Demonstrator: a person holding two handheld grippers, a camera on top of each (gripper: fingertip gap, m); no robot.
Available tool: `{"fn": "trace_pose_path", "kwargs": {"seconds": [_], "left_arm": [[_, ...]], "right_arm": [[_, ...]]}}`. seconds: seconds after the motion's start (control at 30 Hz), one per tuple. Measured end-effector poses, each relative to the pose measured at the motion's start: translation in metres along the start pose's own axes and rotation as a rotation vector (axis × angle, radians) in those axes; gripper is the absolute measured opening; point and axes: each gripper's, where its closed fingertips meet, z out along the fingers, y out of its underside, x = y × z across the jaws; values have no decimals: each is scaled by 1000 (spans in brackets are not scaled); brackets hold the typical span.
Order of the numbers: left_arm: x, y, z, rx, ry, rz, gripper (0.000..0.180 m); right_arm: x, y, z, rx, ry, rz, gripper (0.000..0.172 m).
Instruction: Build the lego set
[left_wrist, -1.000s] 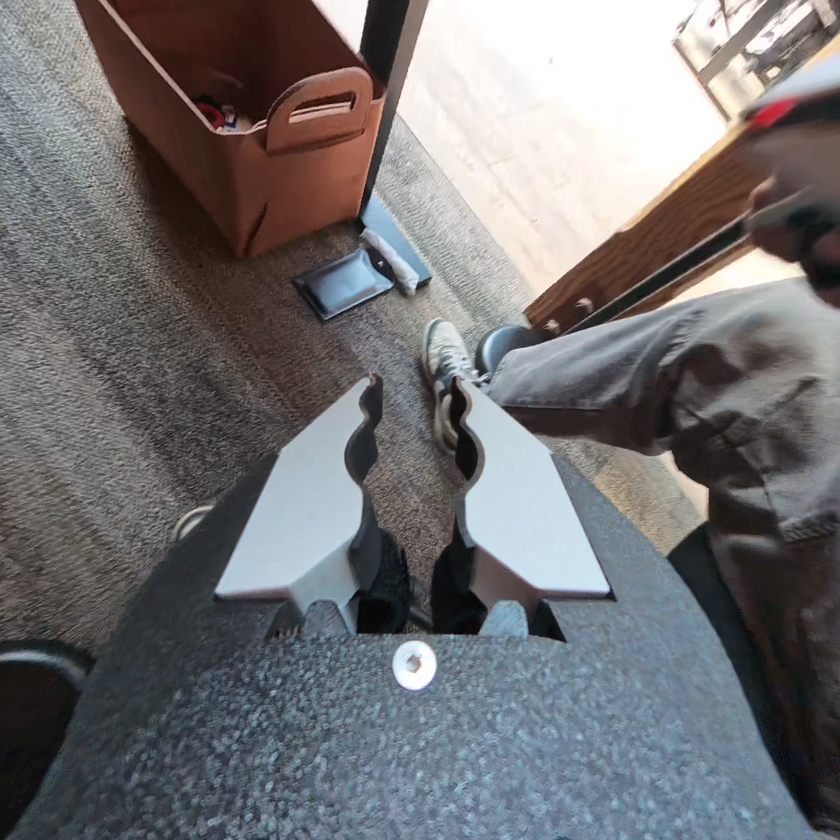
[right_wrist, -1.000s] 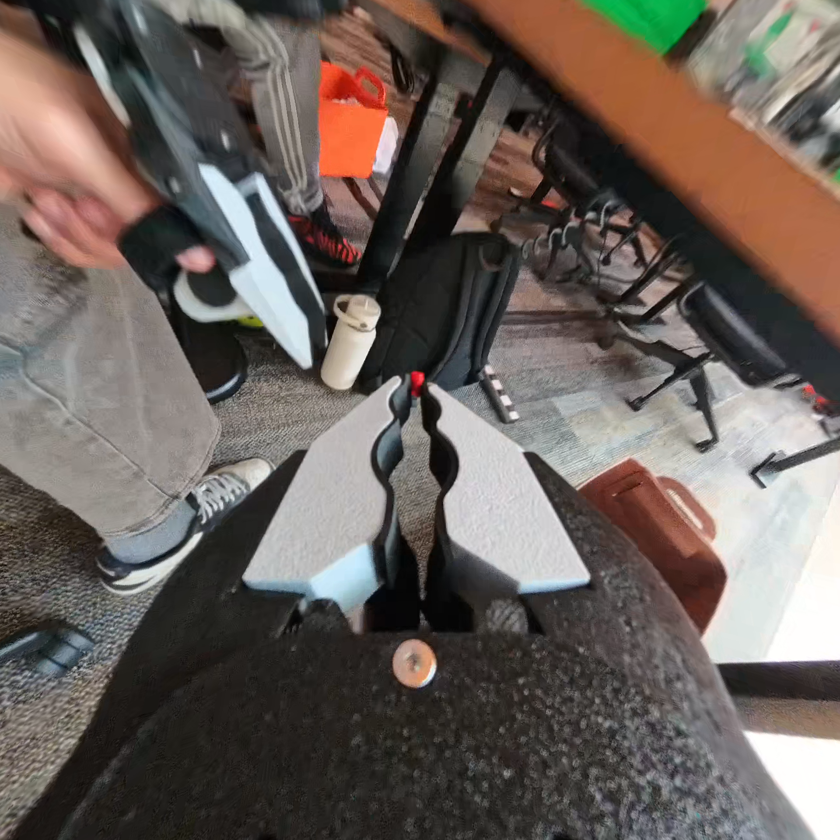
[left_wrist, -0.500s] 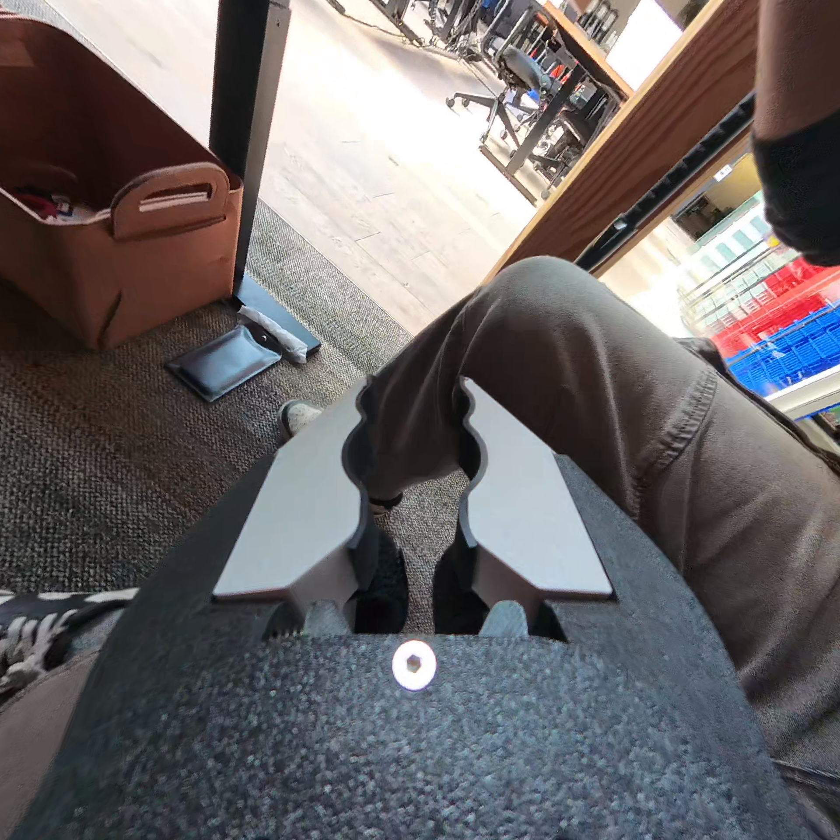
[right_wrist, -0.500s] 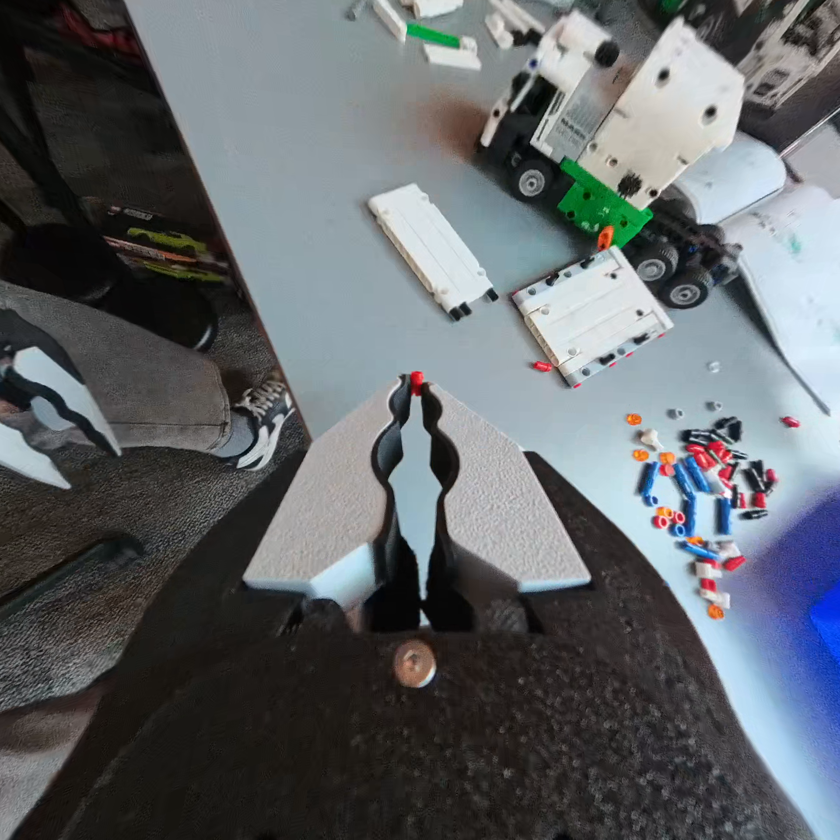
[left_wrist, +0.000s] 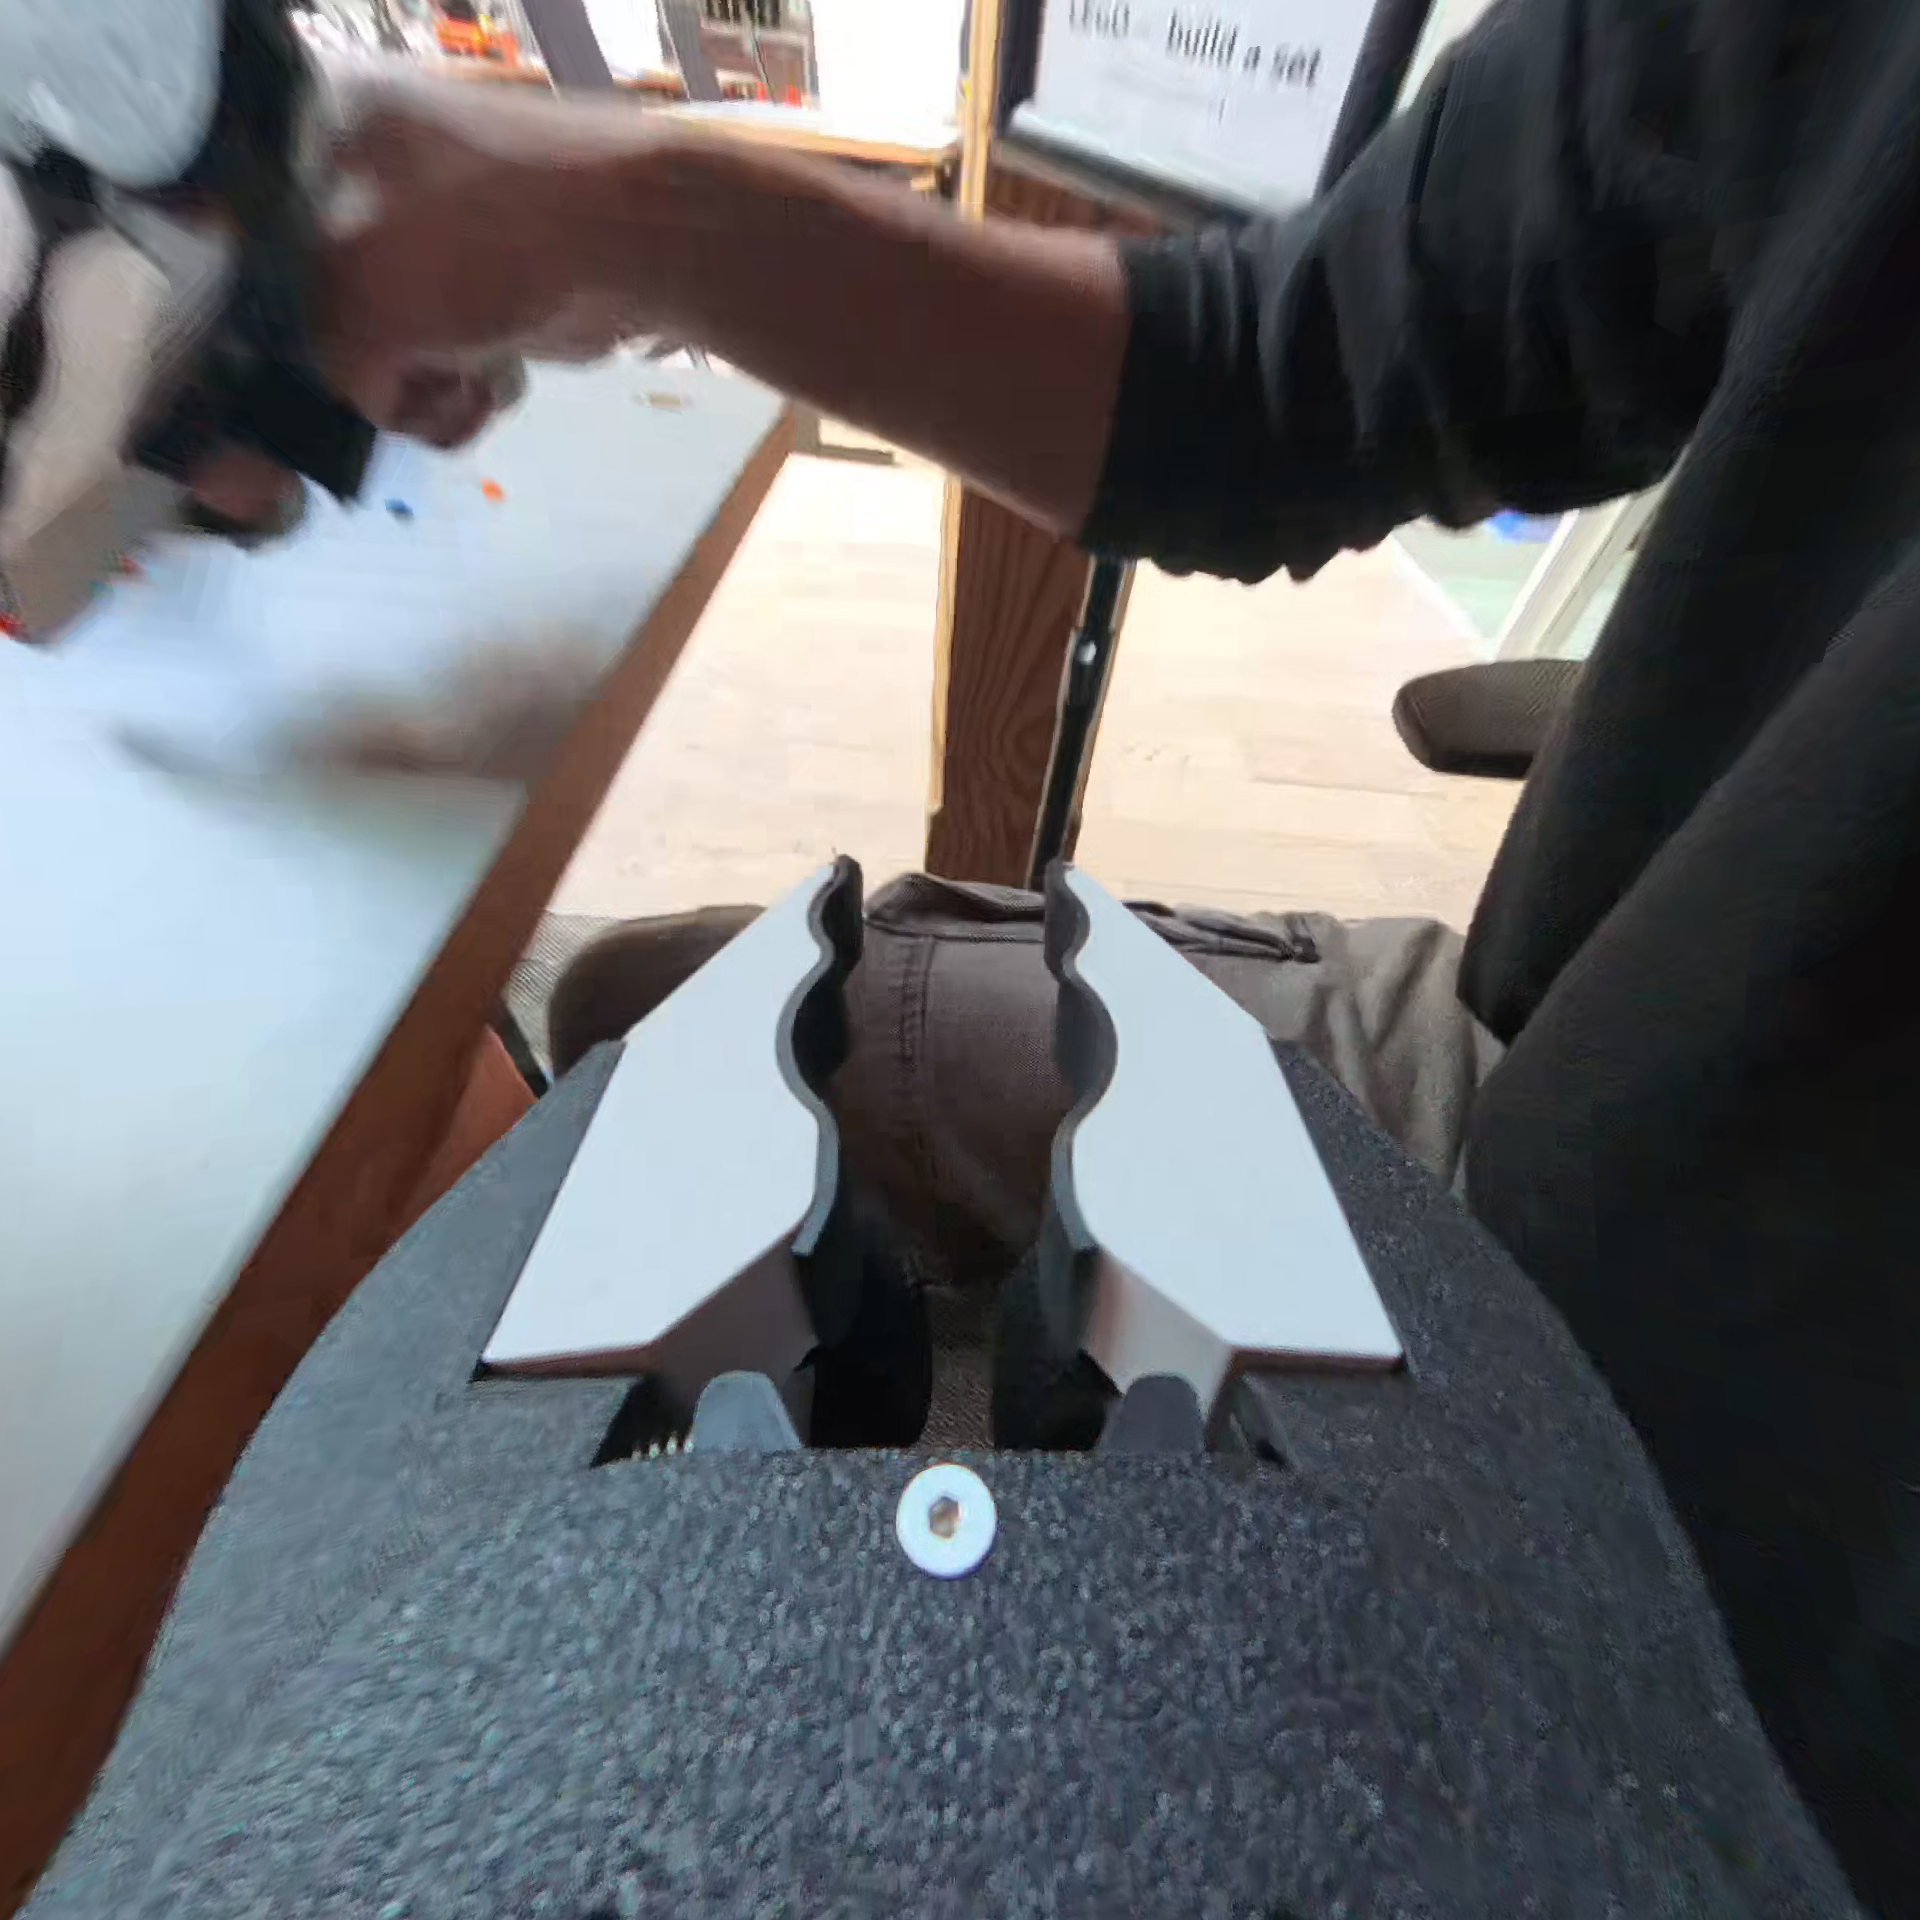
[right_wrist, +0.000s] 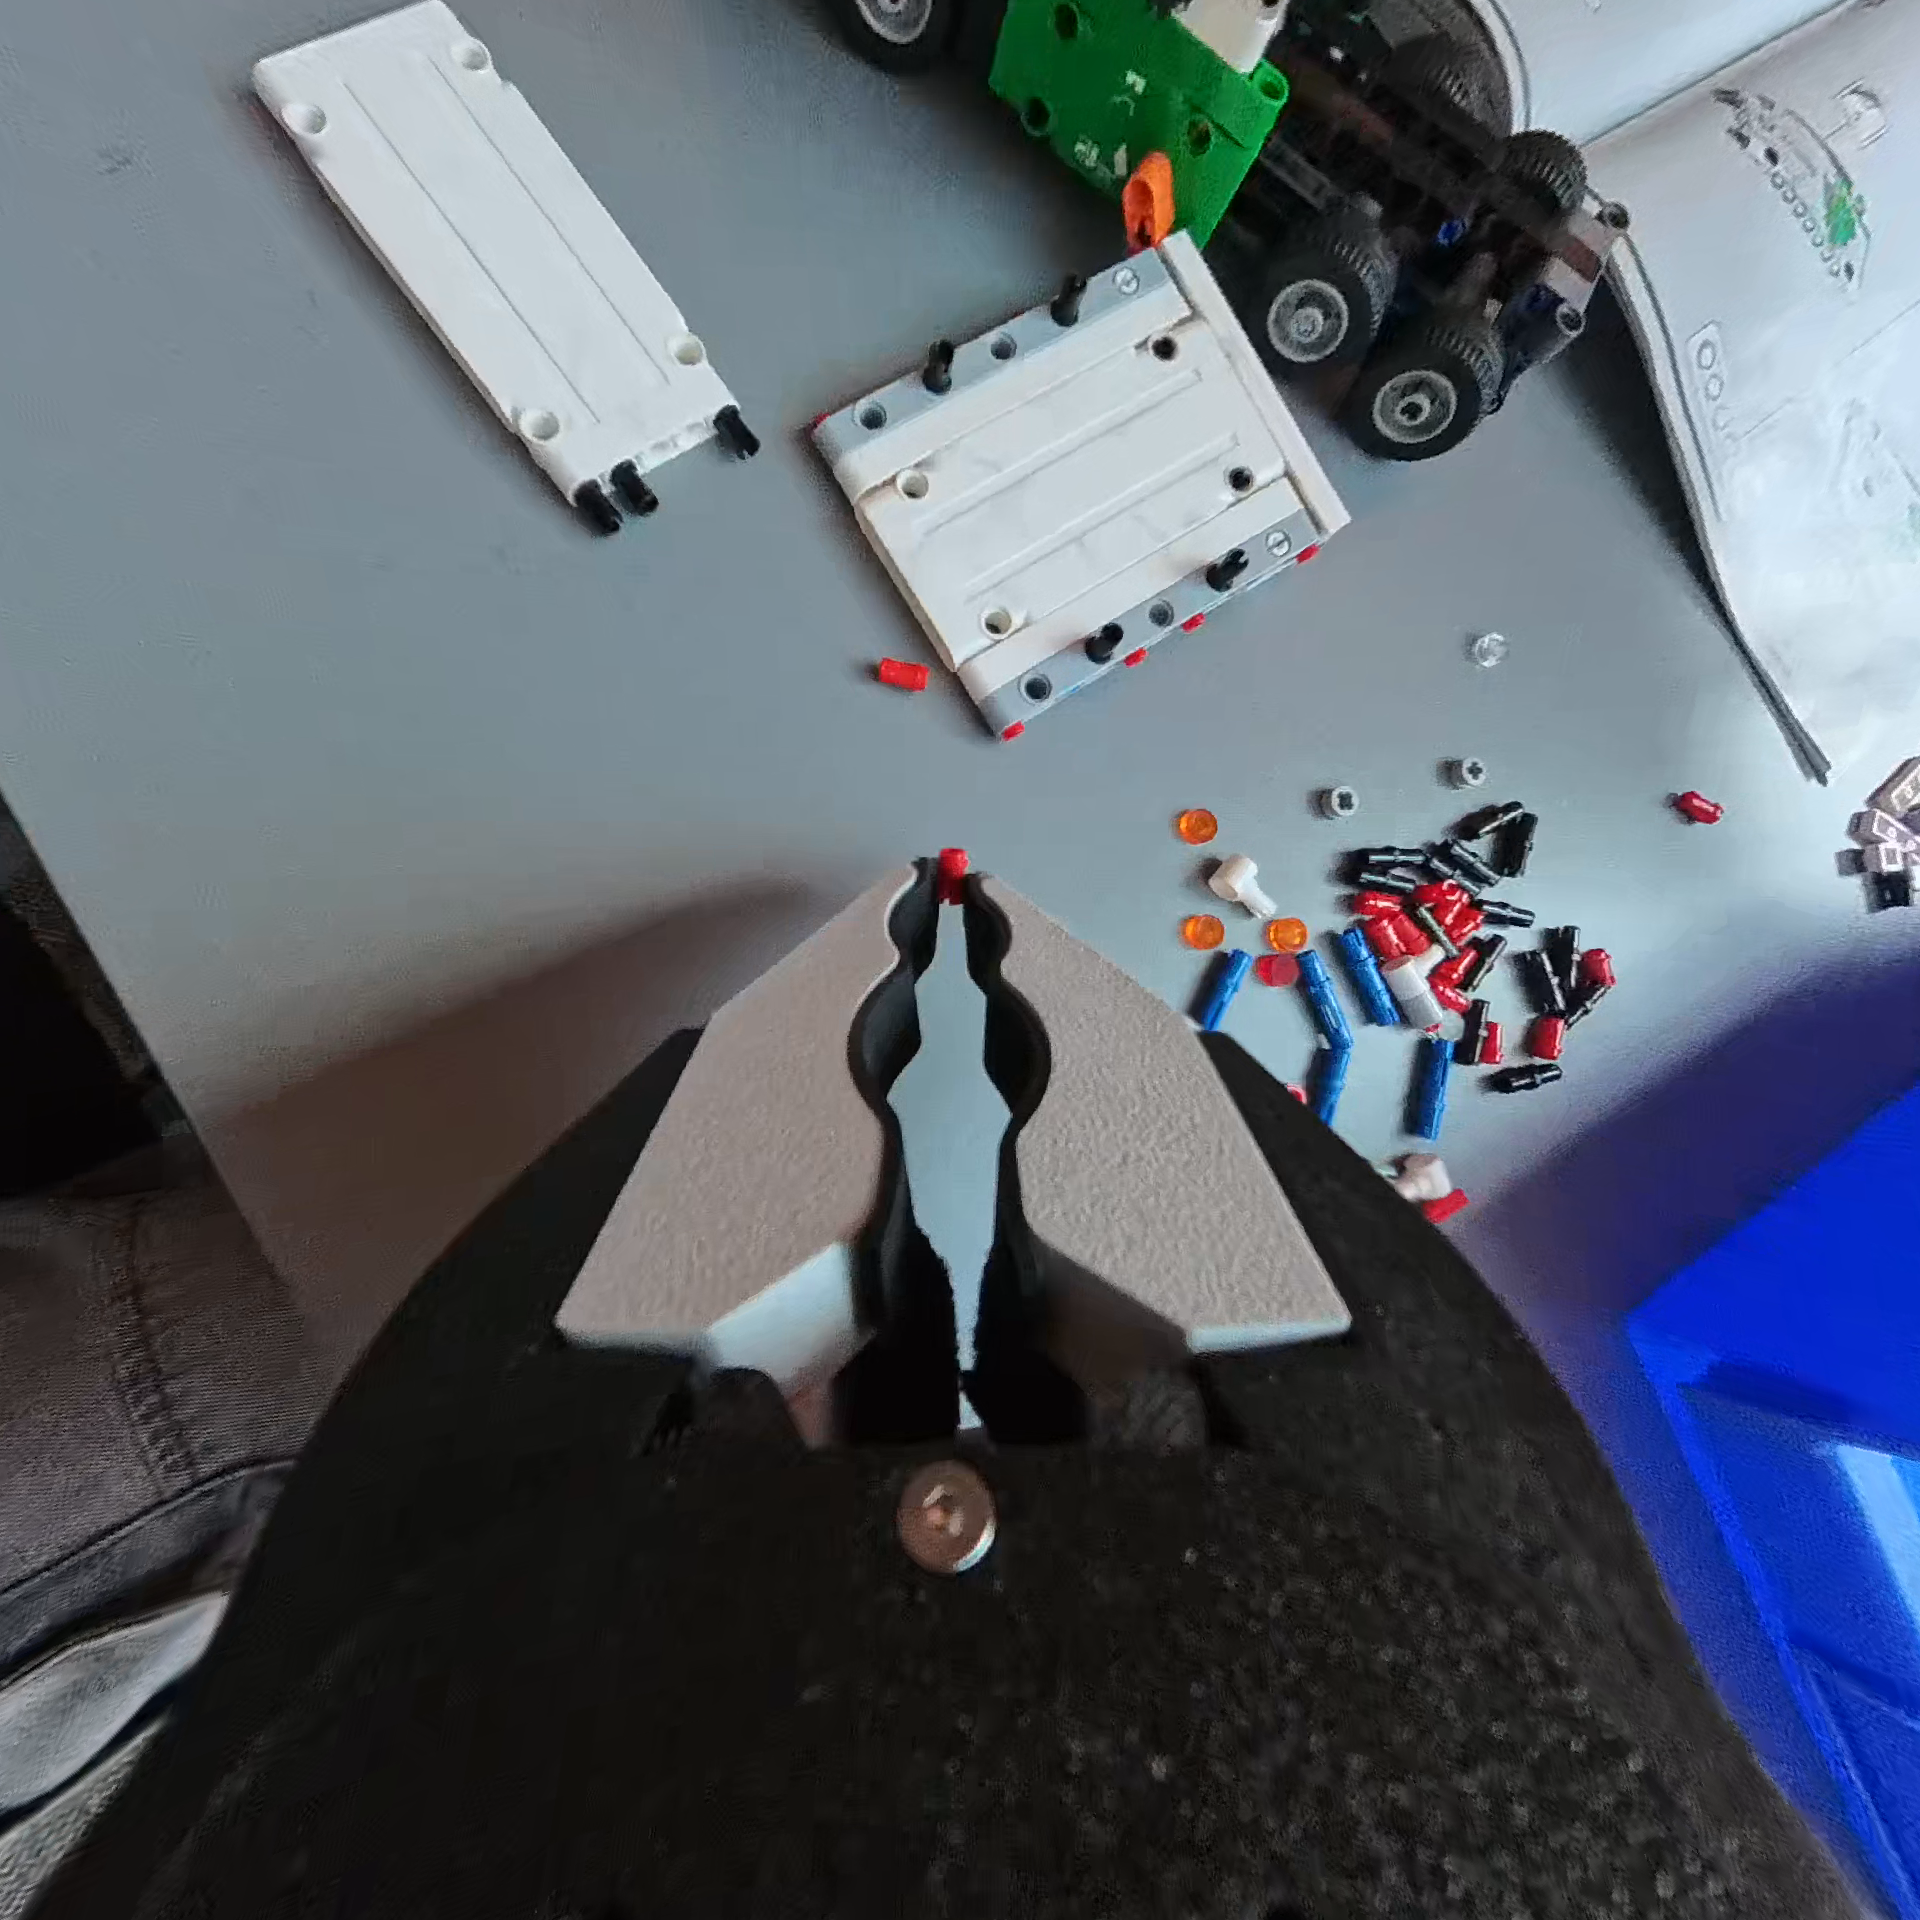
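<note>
Red pin (right_wrist: 952, 871): a small red peg is being pinched at the very tips of the right gripper (right_wrist: 950, 883), centre of the right wrist frame, both dark pads pressed on its sides so that one end is left sticking out past the fingertips. It is being held above the grey tabletop (right_wrist: 312, 727), apart from everything lying there.

Left to right in that frame:
- The long white panel (right_wrist: 488, 249) is lying flat at upper left, black pegs pointing out of its lower end.
- A loose red peg (right_wrist: 900, 673) is lying just left of the square white panel (right_wrist: 1081, 488), which is resting flat at upper centre with black pegs standing in its grey edge strips; red ends are showing along its lower edge.
- The green-and-black wheeled model (right_wrist: 1299, 187) is standing at the top, touching or just behind that panel; which cannot be told.
- A scatter of blue, red, black and orange small parts (right_wrist: 1434, 966) is spread at centre right.
- An open booklet (right_wrist: 1787, 364) is lying at upper right; a blue bin (right_wrist: 1787, 1382) is sitting at lower right.

Left wrist frame: the left gripper (left_wrist: 954, 914) is being held off the table, lower centre, jaws apart with nothing between them; only a trouser leg (left_wrist: 935, 1039) is seen beyond the gap. A bare forearm (left_wrist: 779, 301) is being stretched across the top of the frame towards the white tabletop (left_wrist: 208, 883) at left.
</note>
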Motion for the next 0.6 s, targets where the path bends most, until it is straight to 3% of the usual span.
{"fn": "trace_pose_path", "kwargs": {"seconds": [0.1, 0.17, 0.33, 0.5, 0.6], "left_arm": [[-36, -57, -37, 45, -72, 84, 34], [-72, -70, -56, -1, -155, 118, 34], [-168, -63, -85, -135, -454, 175, 37], [-217, -57, -72, -225, -517, 190, 41], [-222, -57, -50, -235, -434, 133, 42]], "right_arm": [[4, 8, 2, -8, -5, 11, 3], [4, 12, 4, 5, 5, 12, 3], [1, 12, 9, 150, 41, 55, 3], [1, 12, 8, 174, 74, 22, 3], [0, 13, 9, 172, 21, 67, 3]]}}
